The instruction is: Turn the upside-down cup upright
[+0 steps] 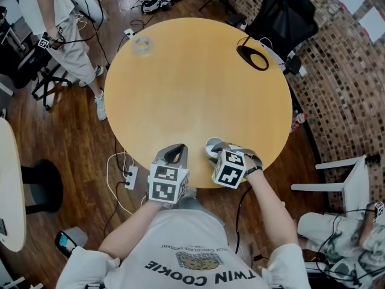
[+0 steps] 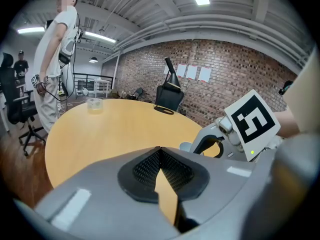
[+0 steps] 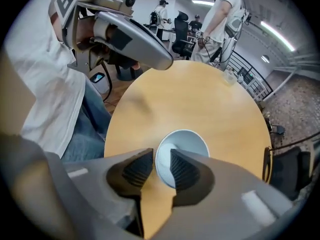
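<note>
A pale blue cup [image 1: 213, 147] stands mouth-up near the front edge of the round wooden table [image 1: 198, 83]. In the right gripper view I look down into the cup [image 3: 186, 148]. My right gripper [image 3: 161, 160] points steeply down over it, with the near rim of the cup between its two pads. The pads stand slightly apart and do not press the wall. In the head view the right gripper [image 1: 221, 150] is right behind the cup. My left gripper [image 1: 174, 154] rests to the cup's left, its pads [image 2: 150, 166] together and nothing in them.
A small clear container [image 1: 142, 46] sits at the table's far left edge. A black ring-shaped base [image 1: 253, 58] lies at the far right, with a black chair [image 1: 287, 14] behind it. A person [image 1: 57, 17] stands at the far left among floor cables.
</note>
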`<state>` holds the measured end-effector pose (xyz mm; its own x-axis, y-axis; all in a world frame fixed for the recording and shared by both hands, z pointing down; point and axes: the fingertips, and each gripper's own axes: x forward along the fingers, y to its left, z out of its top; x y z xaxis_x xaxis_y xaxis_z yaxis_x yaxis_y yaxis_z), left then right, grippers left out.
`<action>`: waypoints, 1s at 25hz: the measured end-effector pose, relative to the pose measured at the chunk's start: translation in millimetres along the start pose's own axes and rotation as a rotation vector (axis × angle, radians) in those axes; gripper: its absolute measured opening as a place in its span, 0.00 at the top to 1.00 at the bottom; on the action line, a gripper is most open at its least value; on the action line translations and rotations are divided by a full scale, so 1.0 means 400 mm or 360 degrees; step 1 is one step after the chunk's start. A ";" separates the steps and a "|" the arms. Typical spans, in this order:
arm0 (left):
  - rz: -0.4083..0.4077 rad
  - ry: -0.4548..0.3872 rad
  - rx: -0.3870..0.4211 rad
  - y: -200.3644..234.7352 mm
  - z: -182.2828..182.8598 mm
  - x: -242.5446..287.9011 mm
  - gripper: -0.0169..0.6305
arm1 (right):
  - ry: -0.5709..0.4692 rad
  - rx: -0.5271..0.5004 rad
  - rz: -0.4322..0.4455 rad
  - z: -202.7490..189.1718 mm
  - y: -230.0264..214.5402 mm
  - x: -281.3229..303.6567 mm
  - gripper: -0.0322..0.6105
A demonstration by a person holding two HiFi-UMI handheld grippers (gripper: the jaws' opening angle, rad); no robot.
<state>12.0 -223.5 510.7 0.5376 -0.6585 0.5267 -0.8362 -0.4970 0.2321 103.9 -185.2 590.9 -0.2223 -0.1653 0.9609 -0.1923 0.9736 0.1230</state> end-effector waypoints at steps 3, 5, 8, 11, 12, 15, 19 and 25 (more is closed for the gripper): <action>-0.0004 -0.0005 0.0002 0.004 0.001 -0.004 0.96 | 0.0000 0.0023 -0.0007 0.003 -0.001 0.003 0.78; -0.0009 -0.0010 0.0003 0.007 0.000 -0.007 0.96 | -0.0015 0.0052 -0.0038 0.007 -0.006 0.000 0.78; -0.0020 -0.0026 0.0014 0.012 0.004 -0.017 0.96 | -0.0069 0.0139 -0.0107 0.023 -0.023 -0.028 0.78; -0.0046 -0.0033 0.0015 0.005 0.000 -0.029 0.96 | -0.0184 0.0275 -0.0186 0.057 -0.036 -0.080 0.78; -0.0060 -0.0035 0.0015 0.002 -0.002 -0.034 0.96 | -0.0223 0.0318 -0.0211 0.070 -0.036 -0.099 0.78; -0.0112 -0.0042 0.0030 -0.011 -0.006 -0.056 0.96 | -0.0287 0.0411 -0.0294 0.098 -0.026 -0.139 0.78; -0.0174 -0.0052 0.0048 -0.037 -0.020 -0.090 0.96 | -0.0310 0.0512 -0.0402 0.099 -0.001 -0.168 0.78; -0.0206 -0.0068 0.0086 -0.084 -0.037 -0.146 0.96 | -0.0482 0.0700 -0.0549 0.120 0.067 -0.228 0.78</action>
<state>7.3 -160.1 484.3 0.6455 -0.6101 0.4595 -0.7532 -0.6082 0.2506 73.1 -151.5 494.8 -0.3258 -0.5578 0.7633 -0.6614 0.7114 0.2376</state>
